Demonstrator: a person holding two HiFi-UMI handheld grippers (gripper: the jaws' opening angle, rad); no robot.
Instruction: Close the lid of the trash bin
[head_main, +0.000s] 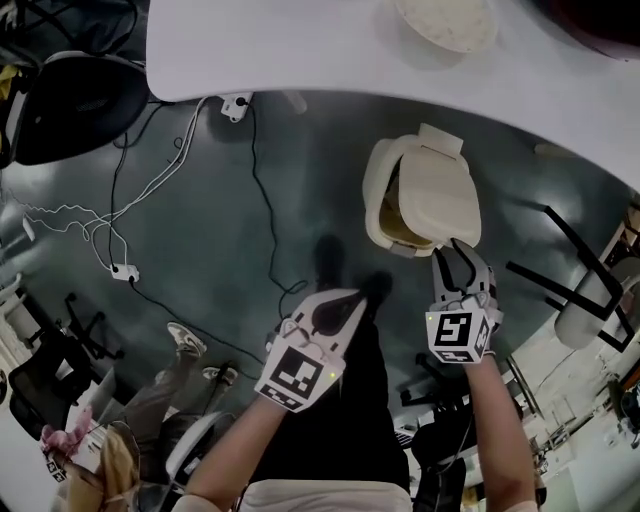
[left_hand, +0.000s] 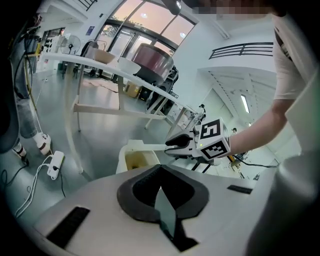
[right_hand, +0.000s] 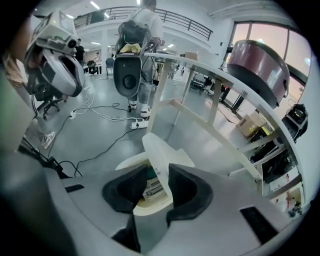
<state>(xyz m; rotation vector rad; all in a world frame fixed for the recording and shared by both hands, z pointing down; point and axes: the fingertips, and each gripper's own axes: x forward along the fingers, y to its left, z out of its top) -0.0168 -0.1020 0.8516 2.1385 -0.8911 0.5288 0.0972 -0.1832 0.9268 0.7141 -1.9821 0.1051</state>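
The trash bin (head_main: 385, 215) stands on the floor just off the edge of the white worktop (head_main: 300, 50), at about 12 o'clock from the right tool (head_main: 457, 262). Its lid (head_main: 435, 195) is partly raised, and the open mouth shows along the lid's 9 o'clock side. In the right gripper view the right tool is spread, its jaws straddling the lid's near edge with a slice of the bin's inside visible beside one pad, so this looks like a loose hold and not a firm pinch. The left tool (head_main: 350, 300) is pressed together on nothing and hangs at about 8 o'clock from the bin, well apart from it. The step in hand appears to be lowering the lid. It likely goes best by guiding the edge down along its hinge arc, not shoving it sideways, since a light bin could skid or tip. The jaws should probably let go only once the lid sits flush on the rim.
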